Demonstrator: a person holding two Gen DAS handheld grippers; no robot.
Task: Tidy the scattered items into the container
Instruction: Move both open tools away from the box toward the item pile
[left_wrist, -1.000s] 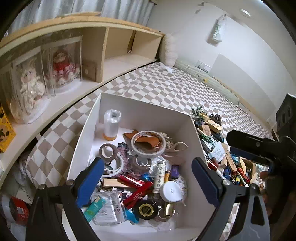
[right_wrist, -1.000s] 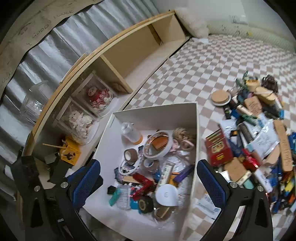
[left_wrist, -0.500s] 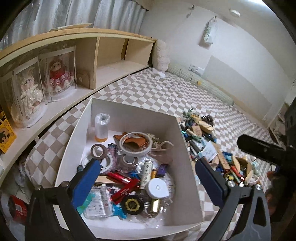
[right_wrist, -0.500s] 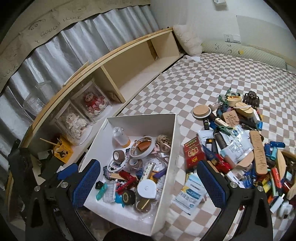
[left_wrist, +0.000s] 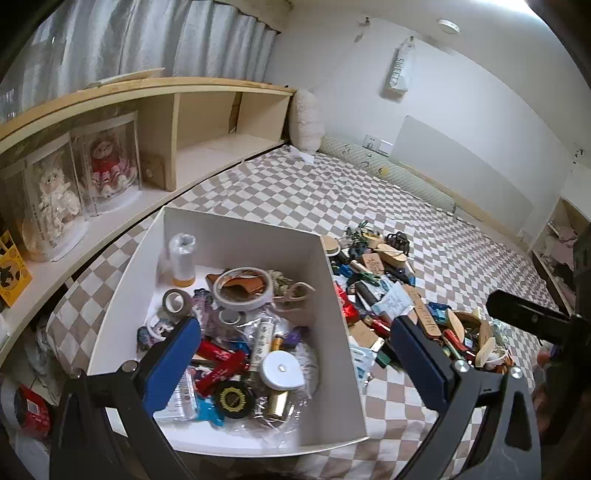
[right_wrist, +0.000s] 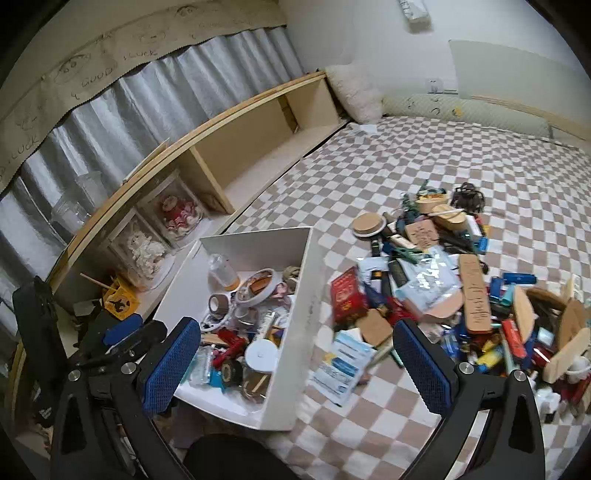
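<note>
Left wrist view has pulled back higher above the white box (left_wrist: 334, 291), both grippers' jaws wide and empty.

A beige-and-white checkered cloth (right_wrist: 436, 155) covers the flat surface that carries everything. On it sits an open white rectangular box (right_wrist: 295, 314), and just to the right of the box lies a scattered heap of small household items (right_wrist: 443, 280), among them a red flat packet (right_wrist: 347, 295), a round cork lid (right_wrist: 367, 224) and a blue-and-white paper sachet (right_wrist: 343, 365). Along the far left edge runs a low pale wooden shelf unit (left_wrist: 207, 122), and a fluffy cream cushion (left_wrist: 306, 122) stands at its end.
</note>
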